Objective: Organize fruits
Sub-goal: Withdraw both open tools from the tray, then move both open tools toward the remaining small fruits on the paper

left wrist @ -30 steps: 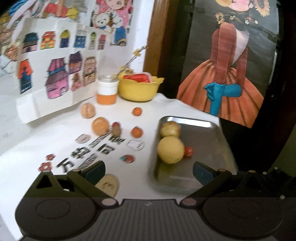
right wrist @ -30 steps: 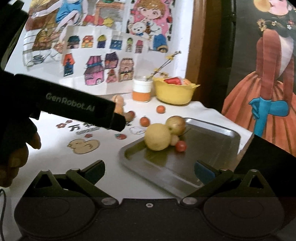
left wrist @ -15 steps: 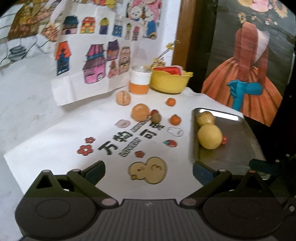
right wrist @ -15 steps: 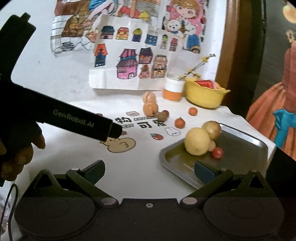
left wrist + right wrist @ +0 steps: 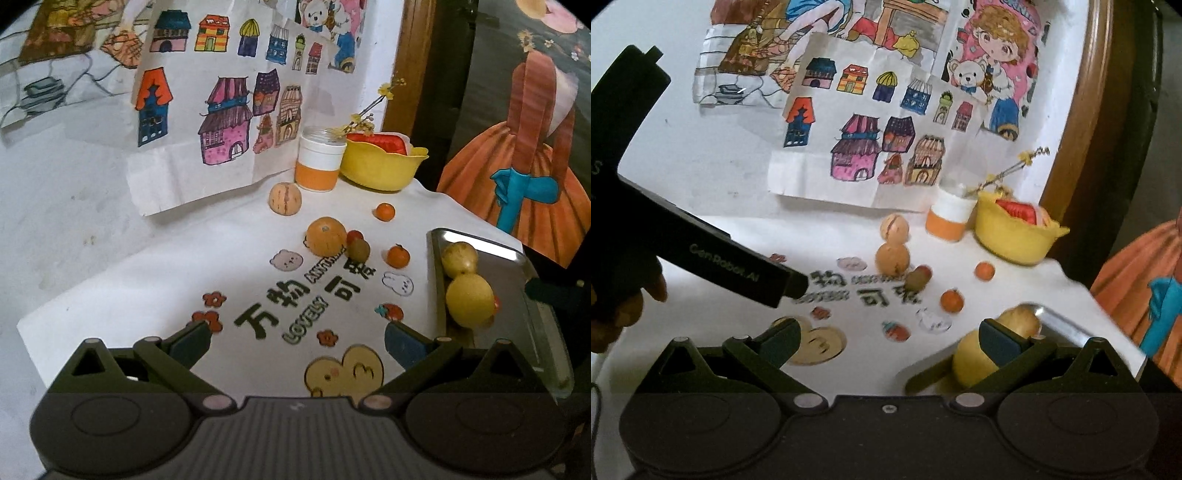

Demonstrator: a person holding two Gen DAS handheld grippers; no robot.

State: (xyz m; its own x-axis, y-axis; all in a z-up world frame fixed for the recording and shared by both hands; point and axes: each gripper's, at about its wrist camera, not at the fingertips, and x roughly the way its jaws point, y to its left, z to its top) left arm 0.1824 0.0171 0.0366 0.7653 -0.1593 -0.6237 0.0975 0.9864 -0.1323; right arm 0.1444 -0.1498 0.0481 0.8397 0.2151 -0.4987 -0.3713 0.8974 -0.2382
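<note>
The metal tray (image 5: 517, 254) at the right of the table holds a large yellow fruit (image 5: 468, 301), a smaller yellowish one (image 5: 460, 257) just beyond it and a small red one (image 5: 496, 303) touching the large fruit's right side. Left of the tray, loose on the white cloth (image 5: 147, 280), lie an orange (image 5: 326, 236), a kiwi (image 5: 359, 249), two small tangerines (image 5: 398, 256) and a pale striped fruit (image 5: 284, 198). Far back, a yellow bowl (image 5: 380, 168) holds something red, beside an orange-and-white jar (image 5: 320, 164). The left gripper (image 5: 295, 338) and the right gripper (image 5: 888, 341) both hover with fingers apart, holding nothing.

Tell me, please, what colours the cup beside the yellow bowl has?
The cup is white above and orange below, clearest in the left wrist view.
</note>
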